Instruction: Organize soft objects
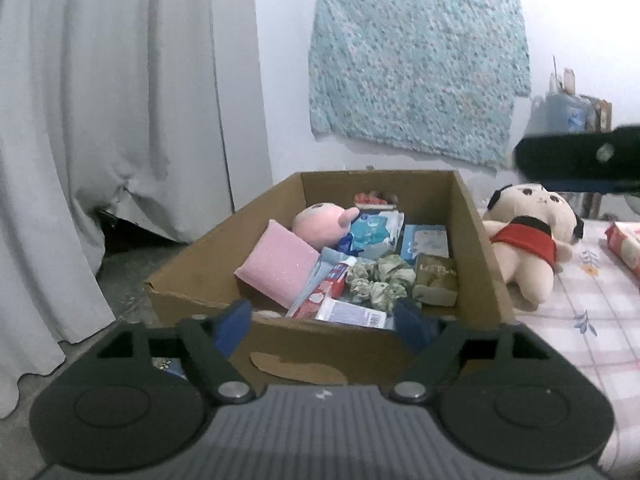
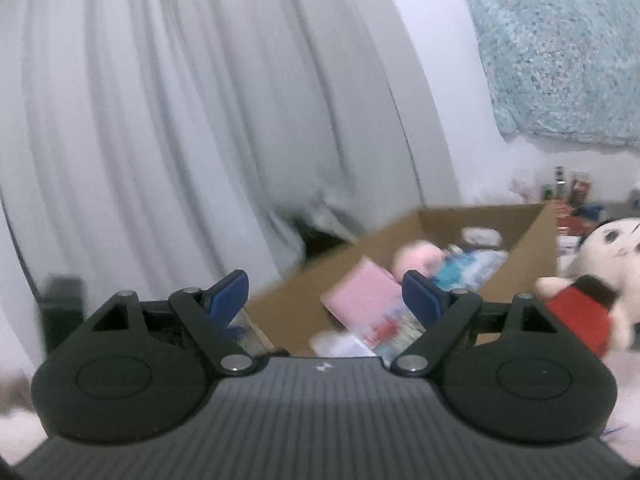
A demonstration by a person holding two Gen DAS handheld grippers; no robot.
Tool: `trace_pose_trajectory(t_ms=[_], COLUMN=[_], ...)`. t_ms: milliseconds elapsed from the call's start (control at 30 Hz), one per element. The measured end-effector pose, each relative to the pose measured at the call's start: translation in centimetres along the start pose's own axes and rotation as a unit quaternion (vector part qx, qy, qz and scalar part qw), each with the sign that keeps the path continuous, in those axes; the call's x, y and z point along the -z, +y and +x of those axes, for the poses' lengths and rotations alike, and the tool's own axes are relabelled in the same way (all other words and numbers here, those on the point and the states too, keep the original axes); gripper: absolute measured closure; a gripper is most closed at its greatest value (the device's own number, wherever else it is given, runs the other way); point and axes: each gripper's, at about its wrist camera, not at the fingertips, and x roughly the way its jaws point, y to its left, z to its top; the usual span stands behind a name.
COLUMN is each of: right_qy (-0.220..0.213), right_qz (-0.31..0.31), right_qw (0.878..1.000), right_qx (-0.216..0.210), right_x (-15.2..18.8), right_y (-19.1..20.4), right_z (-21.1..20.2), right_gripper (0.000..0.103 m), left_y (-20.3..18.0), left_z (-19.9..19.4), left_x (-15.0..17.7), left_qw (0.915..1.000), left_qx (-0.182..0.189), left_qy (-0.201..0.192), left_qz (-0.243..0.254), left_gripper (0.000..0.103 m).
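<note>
A cardboard box [image 1: 188,280] stands on the bed and holds a pink plush [image 1: 318,220], a pink sponge [image 1: 276,266], a green scrunchie [image 1: 378,280], tubes and packets. A cream plush doll in a red top [image 1: 528,236] lies on the bed right of the box. My left gripper [image 1: 324,322] is open and empty at the box's near wall. My right gripper [image 2: 326,294] is open and empty, above and in front of the box [image 2: 532,248]; the doll [image 2: 600,280] is to its right. Part of the right gripper [image 1: 580,160] shows at the left wrist view's right edge.
White curtains [image 1: 100,140] hang at the left. A teal cloth [image 1: 416,84] is pinned on the wall behind the box. A red and white packet [image 1: 624,244] lies on the checked bedsheet [image 1: 592,320] at the far right. Small clutter stands on a shelf [image 1: 576,108].
</note>
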Motion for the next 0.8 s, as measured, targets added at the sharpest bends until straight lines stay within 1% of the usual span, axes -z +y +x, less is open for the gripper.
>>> trace_pose_trajectory(t_ms=[33,100,167,200,233,333,400,500,567,667,800], right_qy=[0.008,0.006,0.013,0.016,0.018,0.025,0.032,0.039,0.047,0.059,0.064], right_qz=[-0.023,-0.051,-0.047,-0.034,-0.021,-0.004,-0.014,-0.032,-0.041,-0.059,-0.056], right_qw=[1.000,0.998,0.997,0.997,0.998,0.998,0.997,0.997,0.997,0.995,0.995], right_qx=[0.013,0.045,0.059,0.062,0.062,0.060,0.064,0.056,0.052,0.055,0.057], right_x=[0.0,0.5,1.3,1.6,1.8,2.8,3.3,3.7,3.8,4.2,4.4], right_y=[0.3,0.1,-0.7,-1.3,-1.7,-2.1,-1.5,-0.5,0.1,0.7,0.6], right_z=[0.0,-0.2,0.2,0.5,0.9,1.9,2.5,3.4,3.9,4.8,4.8], right_gripper=[0.019,0.018,0.018,0.018,0.018,0.018,0.018,0.018,0.018,0.017,0.017], left_y=[-0.4,-0.5,-0.6,-0.6,-0.7,-1.1,-1.2,-0.9,-0.5,-0.3,-0.3], left_z=[0.1,-0.2,-0.8,-0.9,-1.0,-1.5,-1.7,-2.1,-1.9,-1.7,-1.6], left_x=[0.1,-0.1,0.0,0.0,0.1,0.2,0.3,0.3,0.3,0.3,0.3], left_qw=[1.0000,0.9998,0.9993,0.9993,0.9993,0.9978,0.9972,0.9968,0.9972,0.9968,0.9966], left_qx=[-0.006,-0.020,-0.033,-0.033,-0.032,-0.054,-0.061,-0.065,-0.064,-0.073,-0.075], left_qy=[0.004,-0.002,-0.011,-0.015,-0.020,-0.036,-0.042,-0.046,-0.038,-0.032,-0.034], left_qz=[0.003,-0.003,-0.010,-0.009,-0.005,0.011,0.017,0.010,0.002,-0.003,0.001], left_gripper=[0.018,0.018,0.018,0.017,0.017,0.015,0.010,0.009,0.004,0.004,0.003])
